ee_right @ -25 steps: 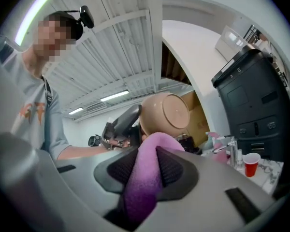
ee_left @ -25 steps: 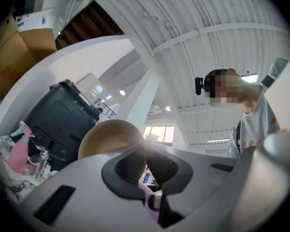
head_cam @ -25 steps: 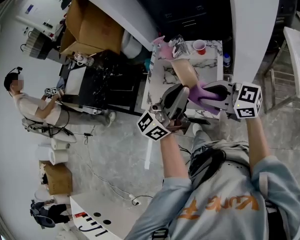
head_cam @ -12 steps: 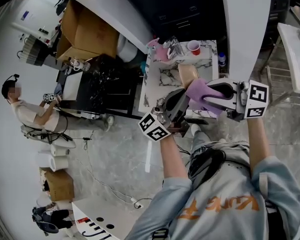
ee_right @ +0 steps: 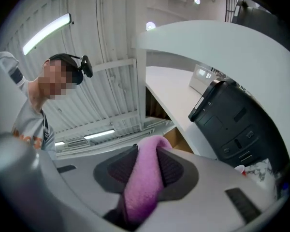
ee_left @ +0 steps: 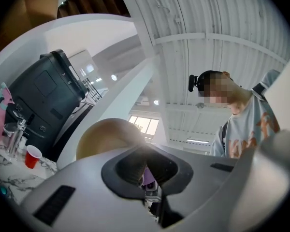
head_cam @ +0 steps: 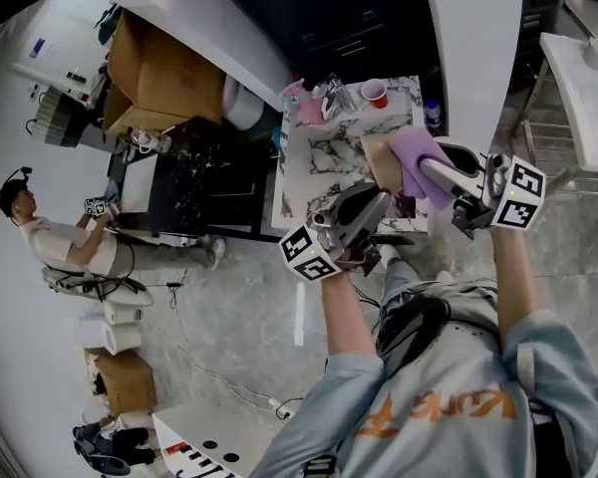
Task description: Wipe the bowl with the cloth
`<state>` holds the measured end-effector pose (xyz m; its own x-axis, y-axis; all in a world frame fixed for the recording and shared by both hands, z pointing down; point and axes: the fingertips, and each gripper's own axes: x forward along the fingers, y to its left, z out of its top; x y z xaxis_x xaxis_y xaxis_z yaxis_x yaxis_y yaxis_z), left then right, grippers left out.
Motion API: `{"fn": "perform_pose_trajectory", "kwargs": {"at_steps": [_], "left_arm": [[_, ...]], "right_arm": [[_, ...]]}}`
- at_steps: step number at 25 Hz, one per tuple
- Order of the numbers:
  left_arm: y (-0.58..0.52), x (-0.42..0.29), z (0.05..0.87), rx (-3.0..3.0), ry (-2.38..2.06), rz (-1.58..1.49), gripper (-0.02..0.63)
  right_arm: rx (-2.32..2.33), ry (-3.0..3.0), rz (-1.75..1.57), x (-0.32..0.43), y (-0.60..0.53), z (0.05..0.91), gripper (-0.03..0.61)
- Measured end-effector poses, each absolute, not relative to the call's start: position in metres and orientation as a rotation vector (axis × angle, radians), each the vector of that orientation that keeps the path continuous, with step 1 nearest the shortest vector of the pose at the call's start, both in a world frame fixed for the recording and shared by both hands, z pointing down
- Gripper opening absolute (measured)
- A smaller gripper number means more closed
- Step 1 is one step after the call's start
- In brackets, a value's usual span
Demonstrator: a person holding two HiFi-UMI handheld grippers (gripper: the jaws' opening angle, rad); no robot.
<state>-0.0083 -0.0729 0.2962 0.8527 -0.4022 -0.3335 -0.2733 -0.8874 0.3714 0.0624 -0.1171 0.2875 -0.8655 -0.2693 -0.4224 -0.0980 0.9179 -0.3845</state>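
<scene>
Head view: left gripper [head_cam: 376, 203] clamped on bowl [head_cam: 378, 159], right gripper [head_cam: 441, 171] pinching cloth [head_cam: 411, 151]. Wiping step likely. Next: press cloth into bowl.

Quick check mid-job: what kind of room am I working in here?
Probably a workshop or test lab, not a home kitchen: a marble table stands near cardboard boxes, and cables trail across the floor.

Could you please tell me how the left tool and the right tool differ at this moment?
The left tool grips the tan bowl by its rim; the right tool grips the purple cloth. The left tool's jaws pinch a thin wall, while the right tool's are filled with bunched fabric. Both are shut and point up toward the ceiling.
</scene>
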Motion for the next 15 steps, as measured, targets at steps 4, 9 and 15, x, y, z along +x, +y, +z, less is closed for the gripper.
{"fn": "perform_pose_trajectory", "kwargs": {"at_steps": [4,9,15], "left_arm": [[-0.064,-0.004,0.295,2.73,-0.425,-0.579,0.029],[-0.056,-0.003,0.299,2.722,-0.354,-0.561,0.029],[-0.048,-0.012,0.303,2.707,-0.324,-0.601,0.029]], "right_arm": [[-0.296,2.549,-0.551,0.066,-0.123,0.295,0.126],[-0.32,2.496,-0.649,0.066,-0.131,0.31,0.126],[-0.41,2.507,-0.751,0.05,-0.142,0.338,0.126]]}}
